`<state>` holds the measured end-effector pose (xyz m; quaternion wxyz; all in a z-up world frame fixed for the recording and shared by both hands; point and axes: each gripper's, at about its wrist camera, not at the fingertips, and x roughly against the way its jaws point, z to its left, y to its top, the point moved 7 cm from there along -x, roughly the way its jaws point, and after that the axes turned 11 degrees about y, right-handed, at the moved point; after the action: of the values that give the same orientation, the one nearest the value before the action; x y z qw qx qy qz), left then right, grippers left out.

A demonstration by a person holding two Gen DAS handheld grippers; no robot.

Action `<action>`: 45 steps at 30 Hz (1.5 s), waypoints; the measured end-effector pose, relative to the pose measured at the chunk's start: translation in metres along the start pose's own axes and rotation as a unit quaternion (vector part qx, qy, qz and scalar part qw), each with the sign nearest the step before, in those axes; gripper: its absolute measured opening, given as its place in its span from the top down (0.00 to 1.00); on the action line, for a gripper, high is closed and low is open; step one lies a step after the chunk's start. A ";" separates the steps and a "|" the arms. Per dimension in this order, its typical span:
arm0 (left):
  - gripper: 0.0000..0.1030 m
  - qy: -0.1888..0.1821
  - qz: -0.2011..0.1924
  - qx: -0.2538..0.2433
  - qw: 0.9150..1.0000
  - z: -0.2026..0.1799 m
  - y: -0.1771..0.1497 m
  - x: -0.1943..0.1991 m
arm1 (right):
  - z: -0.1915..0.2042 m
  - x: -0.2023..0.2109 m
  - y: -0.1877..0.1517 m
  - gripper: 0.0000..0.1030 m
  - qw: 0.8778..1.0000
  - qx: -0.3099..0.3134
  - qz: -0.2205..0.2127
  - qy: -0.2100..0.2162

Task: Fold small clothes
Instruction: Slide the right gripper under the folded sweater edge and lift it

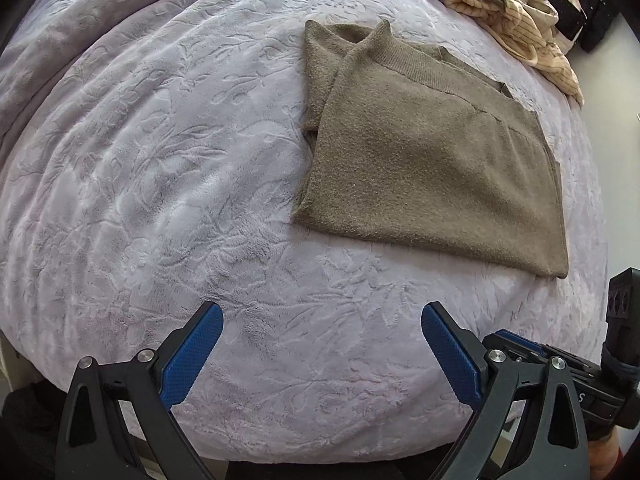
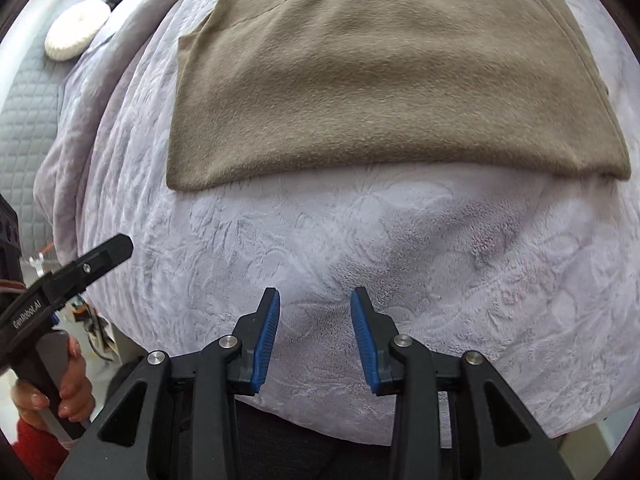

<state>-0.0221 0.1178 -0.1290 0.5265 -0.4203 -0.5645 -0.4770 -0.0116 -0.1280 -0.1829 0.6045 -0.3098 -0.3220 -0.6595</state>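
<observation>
Folded olive sweater (image 1: pixel 432 152) flat on lavender blanket (image 1: pixel 160 168), long side across, ribbed collar pointing away toward striped clothes (image 1: pixel 520 28). Left gripper (image 1: pixel 322 352) wide apart, right gripper (image 2: pixel 315 332) partly apart, both empty, short of sweater's near edge.

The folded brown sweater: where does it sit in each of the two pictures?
Left wrist view: the folded brown sweater lies right of centre, upper half.
Right wrist view: it fills the top, spreading across the middle.
Shared landmark: the lilac embossed blanket under it in both.
</observation>
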 end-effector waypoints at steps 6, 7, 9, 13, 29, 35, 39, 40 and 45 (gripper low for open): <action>0.04 0.015 0.000 -0.029 0.999 -0.007 0.006 0.001 | -0.011 -0.001 0.007 0.50 0.993 -0.080 -0.037 0.076; 0.04 0.016 0.002 -0.030 0.999 -0.007 0.006 0.001 | -0.012 -0.003 0.008 0.50 0.991 -0.091 -0.041 0.089; 0.04 0.017 0.007 -0.026 0.999 -0.004 0.007 -0.003 | -0.012 -0.007 0.009 0.50 0.987 -0.106 -0.045 0.108; 0.04 0.023 0.017 -0.016 0.999 0.003 0.008 -0.008 | -0.009 -0.020 0.016 0.50 0.980 -0.129 -0.055 0.143; 0.04 -0.006 0.034 0.040 0.999 0.043 0.011 -0.031 | 0.012 -0.060 0.055 0.48 0.953 -0.162 -0.084 0.243; 0.04 -0.039 0.029 0.056 0.997 0.039 0.024 -0.046 | 0.010 -0.066 0.059 0.48 0.946 -0.169 -0.094 0.262; 0.04 -0.060 0.024 0.064 0.996 0.036 0.030 -0.052 | 0.011 -0.071 0.066 0.48 0.940 -0.171 -0.108 0.276; 0.04 -0.063 0.025 0.065 0.996 0.033 0.032 -0.053 | 0.012 -0.072 0.068 0.48 0.939 -0.171 -0.111 0.278; 0.04 -0.073 0.021 0.076 0.994 0.031 0.041 -0.048 | 0.016 -0.083 0.078 0.48 0.928 -0.204 -0.117 0.291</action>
<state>0.0165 0.1571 -0.1724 0.5239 -0.4246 -0.6272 -0.3897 0.0732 -0.0705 -0.2358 0.5142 -0.1811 -0.0246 -0.8380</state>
